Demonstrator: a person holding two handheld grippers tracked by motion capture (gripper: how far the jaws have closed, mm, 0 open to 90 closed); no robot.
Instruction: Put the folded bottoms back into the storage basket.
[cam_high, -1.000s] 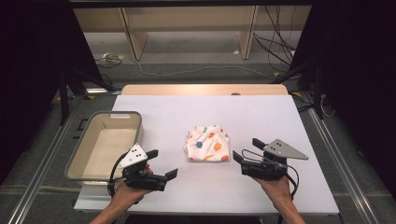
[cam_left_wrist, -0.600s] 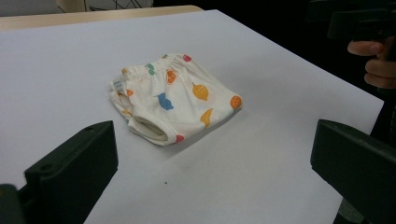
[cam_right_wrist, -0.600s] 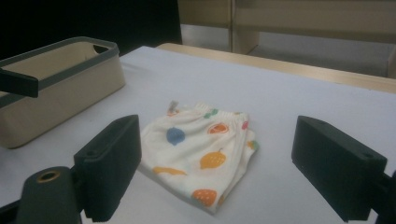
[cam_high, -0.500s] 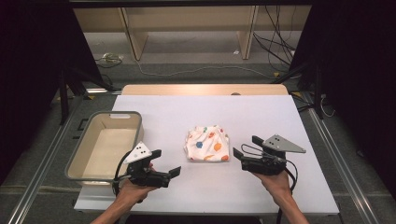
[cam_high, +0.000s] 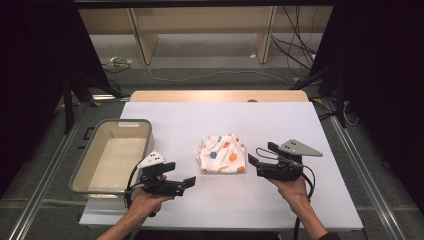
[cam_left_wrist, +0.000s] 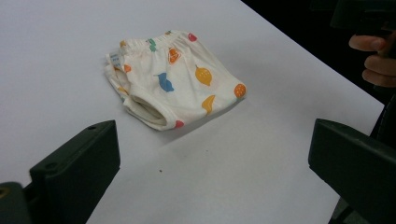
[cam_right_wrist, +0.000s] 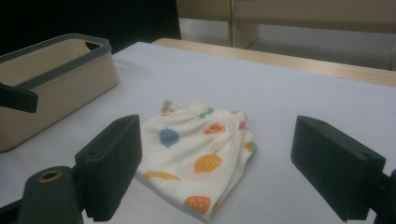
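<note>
While I hold both grippers low at my edge of the white table, the folded shorts lie flat between them and a little farther out, touching neither. Nearest to me is my left gripper, its jaws spread wide and empty, pointing across the table toward my right. From its own view the shorts sit ahead and to the left of the gap between the jaws, with a stretch of bare table in between. My right gripper sits a bit farther out, level with the near hem of the cloth, jaws likewise parted with nothing in them. It faces back toward my left. In its view the shorts lie directly in line with the open gap, the near fold just ahead of the jaw tips.

I judge the right gripper to be the nearer one and the better aimed. A short push forward should bring its jaws onto the right edge of the garment. The left would have to swing outward and away from me first.

The cloth is nearly square, its elastic waistband on the far side and the leg openings toward me. Beyond my left hand stands the beige bin, well apart from the shorts.
</note>
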